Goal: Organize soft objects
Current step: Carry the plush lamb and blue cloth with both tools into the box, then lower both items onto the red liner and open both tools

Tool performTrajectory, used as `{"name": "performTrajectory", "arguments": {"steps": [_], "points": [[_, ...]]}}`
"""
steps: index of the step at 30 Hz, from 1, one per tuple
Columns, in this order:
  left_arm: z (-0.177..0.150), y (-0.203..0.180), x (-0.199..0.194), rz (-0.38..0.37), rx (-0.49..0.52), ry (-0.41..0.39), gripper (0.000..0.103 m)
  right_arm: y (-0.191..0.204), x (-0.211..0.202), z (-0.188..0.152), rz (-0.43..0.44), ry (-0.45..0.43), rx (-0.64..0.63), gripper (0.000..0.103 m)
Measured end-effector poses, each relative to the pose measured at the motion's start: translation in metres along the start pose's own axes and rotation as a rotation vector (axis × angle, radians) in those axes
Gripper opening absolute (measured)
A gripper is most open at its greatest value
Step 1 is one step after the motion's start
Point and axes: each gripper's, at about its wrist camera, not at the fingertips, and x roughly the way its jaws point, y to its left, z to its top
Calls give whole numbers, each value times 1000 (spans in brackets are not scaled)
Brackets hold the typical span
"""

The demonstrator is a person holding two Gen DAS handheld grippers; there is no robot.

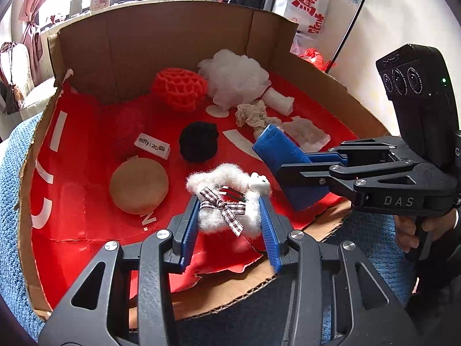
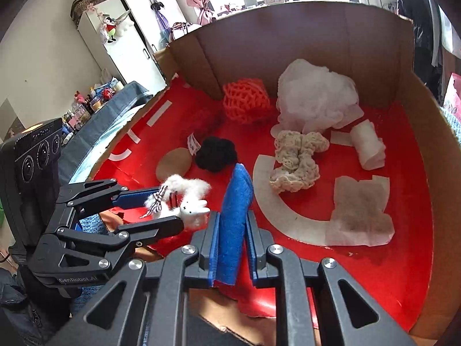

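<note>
A fluffy white hair clip (image 1: 227, 199) with a checked bow and a small white bunny sits between the blue pads of my left gripper (image 1: 229, 212), which is shut on it just above the box's near edge. From the right wrist view the clip (image 2: 190, 187) and left gripper (image 2: 170, 209) are at lower left. My right gripper (image 2: 232, 226) is shut on a blue sponge (image 2: 234, 201) held upright. In the left wrist view the sponge (image 1: 283, 155) and right gripper (image 1: 291, 170) come in from the right. Both hover over the red floor of the cardboard box (image 1: 173, 43).
In the box lie a red foam net (image 1: 178, 88), white mesh pouf (image 1: 233, 77), black knit ball (image 1: 198, 141), tan round pad (image 1: 138, 186), beige lace cloth (image 2: 296, 155), white roll (image 2: 370, 144) and tissue (image 2: 360, 210). A blue towel (image 1: 17, 201) lies under the box.
</note>
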Motion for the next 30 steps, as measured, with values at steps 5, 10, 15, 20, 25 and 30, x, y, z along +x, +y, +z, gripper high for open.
{"name": "performTrajectory", "arguments": {"steps": [5, 10, 15, 20, 25, 30], "points": [[-2, 3, 7, -3, -11, 17, 38, -2, 7, -1, 1, 11, 2, 20], [-2, 5, 9, 0, -18, 16, 39, -3, 9, 0, -6, 16, 7, 22], [-3, 3, 9, 14, -10, 4, 39, -3, 7, -1, -24, 15, 3, 25], [-3, 4, 10, 3, -22, 5, 39, -3, 8, -1, -42, 17, -3, 28], [-3, 5, 9, 5, -23, 7, 41, -3, 8, -1, -52, 19, -6, 31], [-2, 6, 9, 3, -32, 12, 43, -2, 7, -1, -69, 21, -14, 33]]}}
